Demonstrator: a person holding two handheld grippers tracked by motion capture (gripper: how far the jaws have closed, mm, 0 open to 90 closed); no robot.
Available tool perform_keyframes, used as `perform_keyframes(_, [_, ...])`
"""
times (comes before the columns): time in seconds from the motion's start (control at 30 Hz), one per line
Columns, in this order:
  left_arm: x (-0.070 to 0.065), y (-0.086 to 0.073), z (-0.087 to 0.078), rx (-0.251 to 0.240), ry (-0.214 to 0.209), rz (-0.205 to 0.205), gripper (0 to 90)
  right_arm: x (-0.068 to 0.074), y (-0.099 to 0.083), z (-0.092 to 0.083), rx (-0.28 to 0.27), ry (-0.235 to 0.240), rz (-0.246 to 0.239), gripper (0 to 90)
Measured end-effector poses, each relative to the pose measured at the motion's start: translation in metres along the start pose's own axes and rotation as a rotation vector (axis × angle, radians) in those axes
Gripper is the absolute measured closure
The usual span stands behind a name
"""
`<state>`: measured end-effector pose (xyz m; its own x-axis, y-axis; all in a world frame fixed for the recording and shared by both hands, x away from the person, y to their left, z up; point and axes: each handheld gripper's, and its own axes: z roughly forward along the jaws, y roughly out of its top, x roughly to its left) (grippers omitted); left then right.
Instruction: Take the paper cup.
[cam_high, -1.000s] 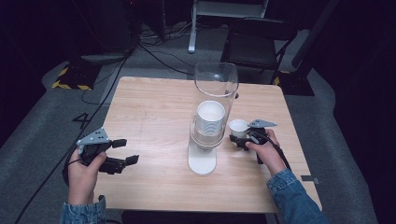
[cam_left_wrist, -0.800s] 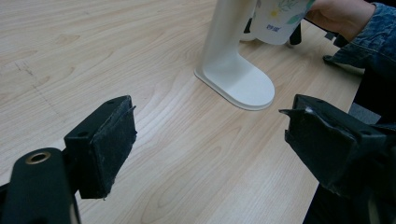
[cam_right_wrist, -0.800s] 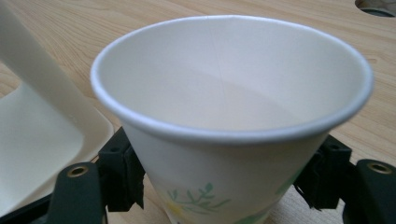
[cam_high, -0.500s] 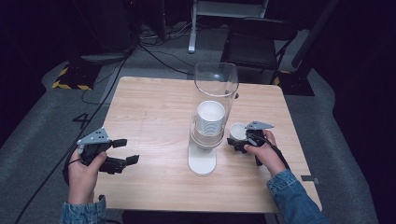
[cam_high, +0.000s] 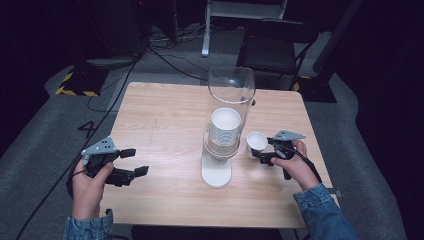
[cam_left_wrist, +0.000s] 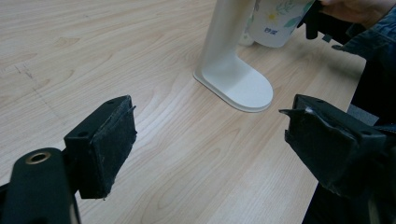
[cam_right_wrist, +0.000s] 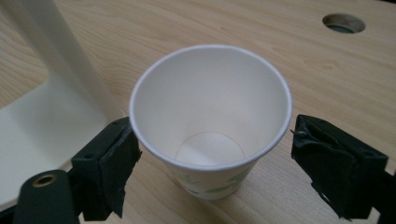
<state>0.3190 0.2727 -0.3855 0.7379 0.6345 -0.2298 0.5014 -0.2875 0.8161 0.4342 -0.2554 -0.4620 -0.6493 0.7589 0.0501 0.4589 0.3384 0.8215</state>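
Right gripper (cam_right_wrist: 212, 154) jaws apart around paper cup (cam_right_wrist: 210, 116), no firm clamp; left gripper (cam_left_wrist: 210, 140) jaws wide apart, empty.

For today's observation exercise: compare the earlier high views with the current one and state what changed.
Almost nothing. The right gripper with the paper cup between its jaws edged slightly toward the dispenser stand. The left gripper, open, and the cup stack stayed put.
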Motion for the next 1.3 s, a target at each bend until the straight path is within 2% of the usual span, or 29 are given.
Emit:
perform_keyframes(0.2, [-0.001, -0.001, 0.001, 0.008, -0.002, -0.001, 16.1, 0.002, 0.018, -0.034, -0.067, 0.01, -0.023, 15.7])
perform_keyframes(0.33, [-0.002, -0.003, 0.0, 0.011, 0.0, -0.004, 16.1, 0.001, 0.032, -0.062, -0.137, 0.033, 0.013, 15.7])
perform_keyframes(0.47, [-0.002, -0.005, -0.002, 0.009, 0.008, -0.006, 16.1, -0.002, 0.042, -0.088, -0.168, 0.041, 0.003, 15.6])
perform_keyframes(0.53, [-0.002, -0.005, -0.002, 0.01, 0.008, -0.007, 16.1, -0.004, 0.044, -0.098, -0.172, 0.024, 0.014, 15.6])
perform_keyframes(0.57, [-0.003, -0.005, -0.002, 0.011, 0.008, -0.009, 16.1, -0.007, 0.045, -0.105, -0.177, 0.005, 0.004, 15.6])
perform_keyframes(0.63, [-0.003, -0.005, -0.001, 0.014, 0.004, -0.008, 16.1, -0.011, 0.045, -0.114, -0.195, 0.0, -0.004, 15.6])
perform_keyframes(0.7, [-0.002, -0.006, 0.001, 0.019, 0.004, -0.012, 16.1, -0.018, 0.045, -0.124, -0.2, -0.021, 0.033, 15.5])
perform_keyframes(0.73, [-0.001, -0.006, 0.001, 0.02, 0.005, -0.011, 16.1, -0.023, 0.044, -0.131, -0.214, -0.061, 0.05, 15.6])
perform_keyframes(0.8, [0.0, -0.007, 0.002, 0.024, 0.004, -0.018, 16.1, -0.03, 0.043, -0.139, -0.231, -0.085, 0.063, 18.6])
perform_keyframes(0.9, [0.002, -0.008, 0.004, 0.031, 0.007, -0.026, 16.1, -0.04, 0.04, -0.148, -0.196, -0.007, 0.082, 25.8])
perform_keyframes(0.97, [0.002, -0.008, 0.005, 0.038, 0.003, -0.027, 16.2, -0.045, 0.037, -0.152, -0.169, 0.017, 0.066, 22.9])
perform_keyframes(1.1, [0.003, -0.009, 0.008, 0.05, 0.007, -0.029, 16.1, -0.052, 0.033, -0.158, -0.153, -0.041, 0.068, 24.0])
perform_keyframes(1.2, [0.005, -0.011, 0.008, 0.049, 0.018, -0.039, 15.9, -0.056, 0.029, -0.159, -0.109, -0.036, 0.097, 24.2])
perform_keyframes(1.23, [0.008, -0.014, 0.008, 0.037, 0.064, -0.072, 15.9, -0.059, 0.027, -0.159, -0.075, -0.038, 0.092, 21.9])
perform_keyframes(1.3, [0.011, -0.017, 0.008, 0.046, 0.084, -0.084, 16.4, -0.064, 0.024, -0.158, -0.051, -0.075, 0.096, 21.2])
